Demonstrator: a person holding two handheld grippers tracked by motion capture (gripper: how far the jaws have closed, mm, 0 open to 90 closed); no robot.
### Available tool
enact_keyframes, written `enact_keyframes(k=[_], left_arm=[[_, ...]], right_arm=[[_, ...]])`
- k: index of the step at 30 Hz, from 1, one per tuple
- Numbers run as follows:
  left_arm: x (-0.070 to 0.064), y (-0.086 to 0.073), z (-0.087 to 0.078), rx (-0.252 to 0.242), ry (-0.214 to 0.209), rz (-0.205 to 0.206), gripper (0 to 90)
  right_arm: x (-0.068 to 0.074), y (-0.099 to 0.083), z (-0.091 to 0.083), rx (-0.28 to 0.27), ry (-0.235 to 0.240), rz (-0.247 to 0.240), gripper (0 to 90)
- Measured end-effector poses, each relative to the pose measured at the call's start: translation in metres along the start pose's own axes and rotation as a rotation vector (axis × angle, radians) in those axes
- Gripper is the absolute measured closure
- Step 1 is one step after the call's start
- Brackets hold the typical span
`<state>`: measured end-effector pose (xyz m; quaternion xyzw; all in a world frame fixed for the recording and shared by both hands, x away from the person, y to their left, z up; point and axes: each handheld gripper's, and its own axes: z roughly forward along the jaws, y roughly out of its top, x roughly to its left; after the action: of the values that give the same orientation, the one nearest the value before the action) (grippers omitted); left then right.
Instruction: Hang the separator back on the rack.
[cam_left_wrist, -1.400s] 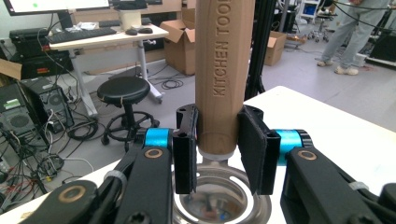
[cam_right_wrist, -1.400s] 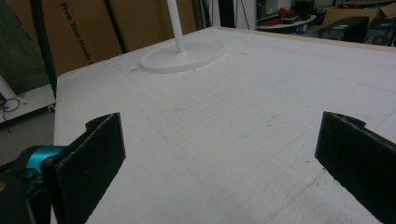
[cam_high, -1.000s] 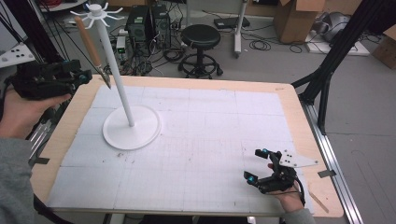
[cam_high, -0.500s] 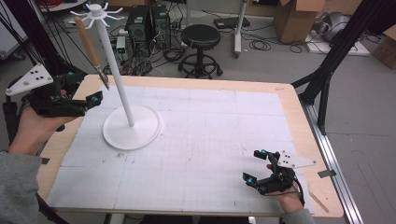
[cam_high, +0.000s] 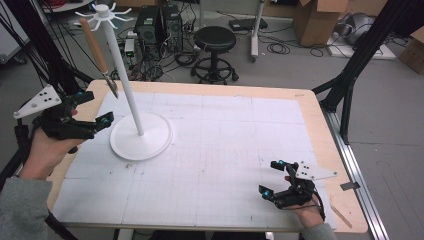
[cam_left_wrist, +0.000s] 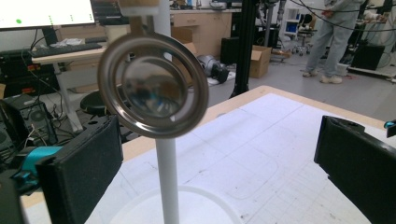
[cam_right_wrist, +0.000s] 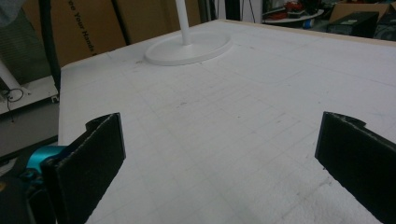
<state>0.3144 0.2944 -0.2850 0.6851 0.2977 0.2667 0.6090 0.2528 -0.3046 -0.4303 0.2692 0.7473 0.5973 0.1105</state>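
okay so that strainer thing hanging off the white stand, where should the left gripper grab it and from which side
Probably the wooden handle, not the round metal head. The utensil hangs slanted beside the stand's pole, handle uppermost, and the straight handle would fit between flat pads. Come in from the left gripper side, away from the pole; its jaws stand open.

1. High view: above the bench's (cam_high: 210, 165) near edge, facing forward and down; the white stand (cam_high: 131, 107) sits far left.
2. Left gripper view: close to the stand (cam_left_wrist: 167, 177), facing its pole.
3. Right gripper view: low over the bench (cam_right_wrist: 243, 116), well apart from the stand (cam_right_wrist: 188, 45). All three views share the stand's base.
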Motion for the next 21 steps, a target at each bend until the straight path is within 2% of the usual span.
enact_keyframes(k=[2, 8, 15, 21], left_arm=[[0.0, -0.004, -0.002, -0.006, -0.002, -0.008, 1.7], [-0.001, -0.023, -0.006, -0.018, 0.034, -0.023, 1.7], [-0.001, -0.041, -0.01, -0.042, 0.034, -0.051, 1.7], [-0.005, -0.055, -0.011, -0.029, 0.042, -0.021, 1.7]], right_arm=[[0.0, 0.0, -0.001, -0.002, -0.001, -0.002, 0.7], [0.001, 0.0, -0.004, -0.009, -0.01, 0.0, 0.7], [0.001, 0.0, -0.003, -0.008, -0.015, -0.005, 0.7], [0.001, 0.0, -0.003, -0.006, -0.012, -0.004, 0.7]])
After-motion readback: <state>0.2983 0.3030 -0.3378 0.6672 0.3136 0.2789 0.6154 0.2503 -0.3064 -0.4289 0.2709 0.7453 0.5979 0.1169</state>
